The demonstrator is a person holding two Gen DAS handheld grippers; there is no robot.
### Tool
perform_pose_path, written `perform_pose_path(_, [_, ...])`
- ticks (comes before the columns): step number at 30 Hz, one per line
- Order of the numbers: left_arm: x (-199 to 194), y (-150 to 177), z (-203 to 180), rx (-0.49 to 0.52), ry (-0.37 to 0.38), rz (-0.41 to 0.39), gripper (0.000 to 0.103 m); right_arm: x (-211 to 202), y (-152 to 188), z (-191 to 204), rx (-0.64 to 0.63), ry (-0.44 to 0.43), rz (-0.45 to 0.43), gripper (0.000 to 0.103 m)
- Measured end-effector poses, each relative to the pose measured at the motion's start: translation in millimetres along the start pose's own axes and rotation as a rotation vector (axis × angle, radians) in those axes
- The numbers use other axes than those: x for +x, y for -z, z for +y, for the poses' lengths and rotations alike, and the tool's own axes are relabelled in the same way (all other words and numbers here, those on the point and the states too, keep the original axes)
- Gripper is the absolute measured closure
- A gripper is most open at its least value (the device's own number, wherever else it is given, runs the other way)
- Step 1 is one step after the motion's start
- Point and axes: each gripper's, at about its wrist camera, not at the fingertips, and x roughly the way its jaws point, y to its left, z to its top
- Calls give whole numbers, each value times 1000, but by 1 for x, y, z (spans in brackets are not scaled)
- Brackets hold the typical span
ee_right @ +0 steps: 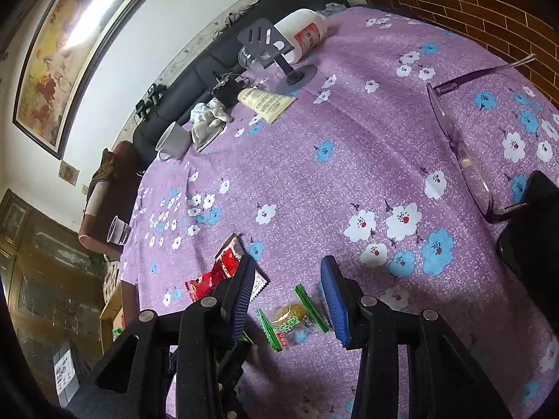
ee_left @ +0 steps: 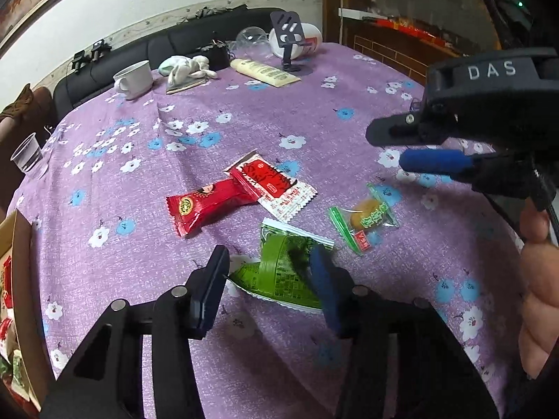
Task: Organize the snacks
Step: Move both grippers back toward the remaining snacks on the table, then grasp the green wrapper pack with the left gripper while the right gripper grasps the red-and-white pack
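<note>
White wall [ee_right: 146, 35], framed painting [ee_right: 70, 52], black sofa [ee_left: 139, 56], brick wall [ee_right: 489, 7].

A green packet [ee_left: 279, 272] lies flat on the purple flowered cloth. Beside it sits a clear green-edged wrapper holding a yellow-brown sweet [ee_left: 365, 218]. Farther off, a red packet [ee_left: 206, 207] and a red-and-white sachet [ee_left: 272, 185] overlap.

Surface: we see a table under a purple floral cloth [ee_left: 279, 115].
Middle: red snack packets [ee_left: 241, 192].
Nearer than those: green packet [ee_left: 279, 272], clear candy wrapper [ee_left: 367, 216].
Beyond them: white mug [ee_left: 134, 78], cream tube [ee_left: 265, 72].
</note>
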Motion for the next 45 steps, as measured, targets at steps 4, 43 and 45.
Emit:
perform_pose_path(4, [-4,4,11,-28,-17,-2,64,6,3,4,-9,-14,15,59])
perform_pose_path(43, [-28,33,108,-311,-38,-115,65,72,44,109,-731,216,-7,77])
perform_pose_path(45, [-27,33,108,-311,-35,-113,65,67,38,108,-704,186,-12,63])
